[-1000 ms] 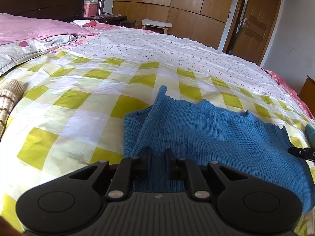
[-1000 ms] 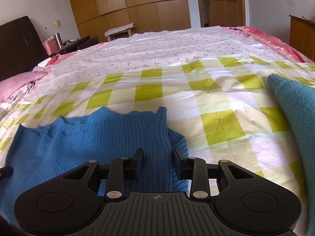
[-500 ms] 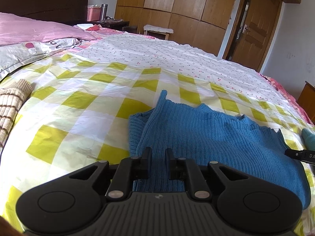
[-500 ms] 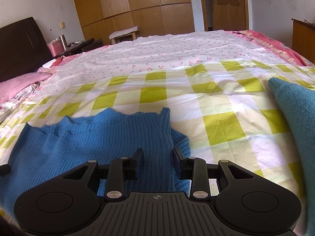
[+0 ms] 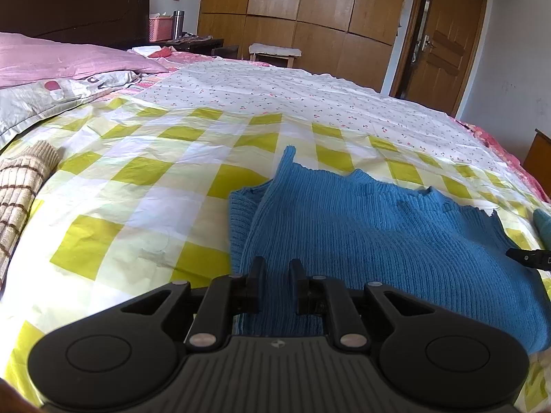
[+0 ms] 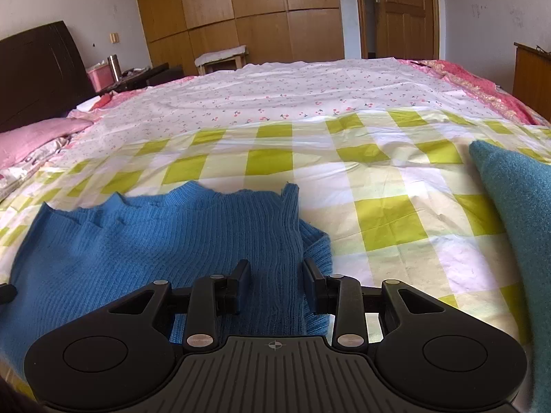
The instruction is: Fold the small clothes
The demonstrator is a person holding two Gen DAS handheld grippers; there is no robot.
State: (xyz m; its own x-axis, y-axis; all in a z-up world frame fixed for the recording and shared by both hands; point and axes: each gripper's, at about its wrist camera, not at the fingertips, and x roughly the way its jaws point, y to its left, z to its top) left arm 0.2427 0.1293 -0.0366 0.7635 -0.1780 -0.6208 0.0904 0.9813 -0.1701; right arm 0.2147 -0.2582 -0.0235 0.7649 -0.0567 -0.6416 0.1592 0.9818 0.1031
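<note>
- A blue sweater (image 5: 372, 241) lies flat on the bed, on the checked yellow and white sheet (image 5: 137, 189).
- Its long side runs from one gripper across to the other. Its wavy neck edge points away, toward the wooden closets (image 5: 310, 17).
- At each end, one part is folded in over the top.
- The left gripper (image 5: 277, 284) has a narrow gap, with the blue knit between its fingers. It looks like it is pinching the fold, but I can't be sure.
- The right gripper (image 6: 275, 284) has a wider gap, and the folded strip sits between its fingers.
- Only the left view shows a brown striped cloth (image 5: 20, 192) at the sheet's edge and a big pink pillow (image 5: 51, 62).
- Only the right view shows much of a fuzzy teal cloth (image 6: 516, 223) beside the sweater, not touching it.
</note>
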